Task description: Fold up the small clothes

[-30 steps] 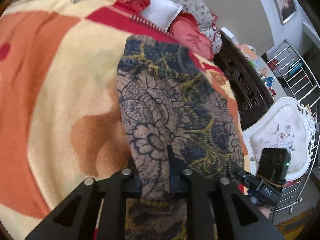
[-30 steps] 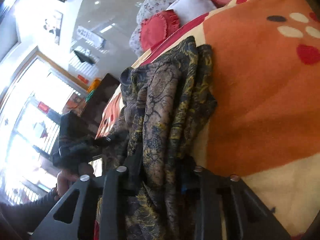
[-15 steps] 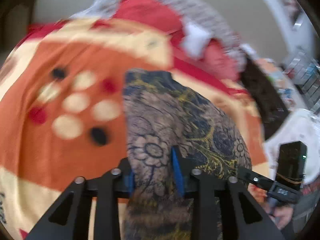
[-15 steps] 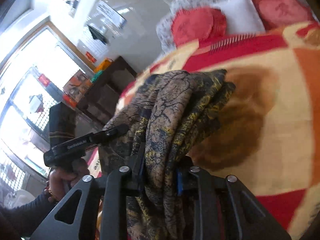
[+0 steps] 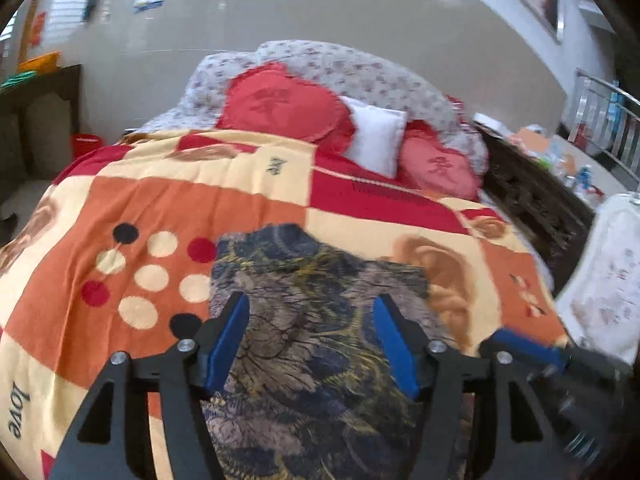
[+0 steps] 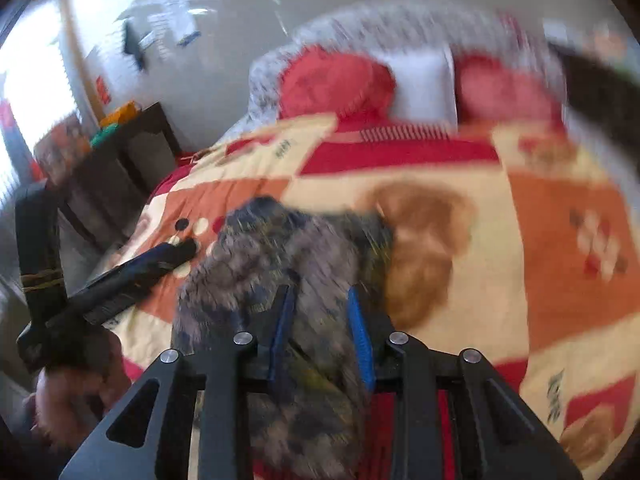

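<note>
A dark patterned garment [image 5: 320, 320], grey-brown with navy and yellow print, lies in a folded heap on the orange, cream and red blanket [image 5: 160, 208] of the bed. My left gripper [image 5: 312, 312] is open above it, blue pads spread wide over the cloth. In the right wrist view the same garment [image 6: 288, 256] lies ahead of my right gripper [image 6: 320, 304]. Its jaws stand partly apart with cloth between them; the view is blurred. The left gripper [image 6: 132, 272] shows at the garment's left edge there, and the right gripper [image 5: 540, 356] at lower right in the left view.
Red round cushions [image 5: 280, 104] and a white pillow [image 5: 376, 136] lie at the bed's head against a floral headboard. A dark carved cabinet [image 5: 532, 196] and a white chair [image 5: 608, 276] stand to the right. A dark side table [image 6: 120, 152] stands to the left.
Both grippers were shut on the hanging garment. It now lies on the blanket; the left jaws have opened wide and the right jaws have parted. Both cameras have tilted up toward the pillows.
</note>
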`<state>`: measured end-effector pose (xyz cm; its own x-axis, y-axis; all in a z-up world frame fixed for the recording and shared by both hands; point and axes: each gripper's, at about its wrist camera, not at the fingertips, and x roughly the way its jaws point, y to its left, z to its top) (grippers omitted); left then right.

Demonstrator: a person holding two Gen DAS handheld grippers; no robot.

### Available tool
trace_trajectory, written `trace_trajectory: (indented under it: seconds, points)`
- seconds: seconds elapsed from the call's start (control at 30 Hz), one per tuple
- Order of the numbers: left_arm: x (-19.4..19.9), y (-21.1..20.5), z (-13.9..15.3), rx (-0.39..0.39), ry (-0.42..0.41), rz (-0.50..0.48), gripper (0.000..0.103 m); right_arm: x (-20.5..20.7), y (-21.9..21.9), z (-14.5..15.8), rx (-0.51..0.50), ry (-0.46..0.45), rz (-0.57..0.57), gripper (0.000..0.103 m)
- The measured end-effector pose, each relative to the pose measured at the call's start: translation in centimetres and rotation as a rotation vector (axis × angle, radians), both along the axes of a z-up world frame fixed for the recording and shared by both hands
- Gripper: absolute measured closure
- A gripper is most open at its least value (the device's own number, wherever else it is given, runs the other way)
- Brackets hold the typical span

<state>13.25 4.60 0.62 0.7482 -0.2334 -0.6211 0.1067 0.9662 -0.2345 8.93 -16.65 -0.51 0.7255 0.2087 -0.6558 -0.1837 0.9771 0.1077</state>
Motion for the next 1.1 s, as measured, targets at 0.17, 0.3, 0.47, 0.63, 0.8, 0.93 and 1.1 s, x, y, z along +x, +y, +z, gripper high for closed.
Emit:
trace_trajectory:
  seconds: [0.17,0.3,0.47,0.63,0.8,0.93,1.1]
  points:
    - [2.4,1.1,-4.3,-0.003,0.099,0.062,0.035,4.4,3.0,-4.6,-0.124,0.202,-0.088,0.082]
    - [2.8,1.0,-8.4,0.031,0.148,0.052,0.034,6.2,2.8,-8.8,-0.202,0.274,-0.153,0.083]
    - [2.7,1.4,-8.8,-0.006,0.124,0.059,0.031,4.8,3.9,-9.9,-0.319,0.166,-0.215,0.084]
    - [2.6,2.2,-8.8,-0.068,0.119,0.058,0.031,3.4,5.5,-10.3,-0.399,0.09,-0.23,0.084]
    - [2.6,2.2,-8.4,-0.073,0.118,0.061,0.031,4.0,5.7,-10.4,-0.393,0.098,-0.231,0.083]
    - [2.6,2.2,-8.4,-0.072,0.119,0.061,0.031,4.2,5.7,-10.4,-0.388,0.098,-0.23,0.083]
    - [2.7,2.2,-8.5,-0.074,0.119,0.061,0.031,4.2,5.6,-10.4,-0.378,0.098,-0.23,0.083]
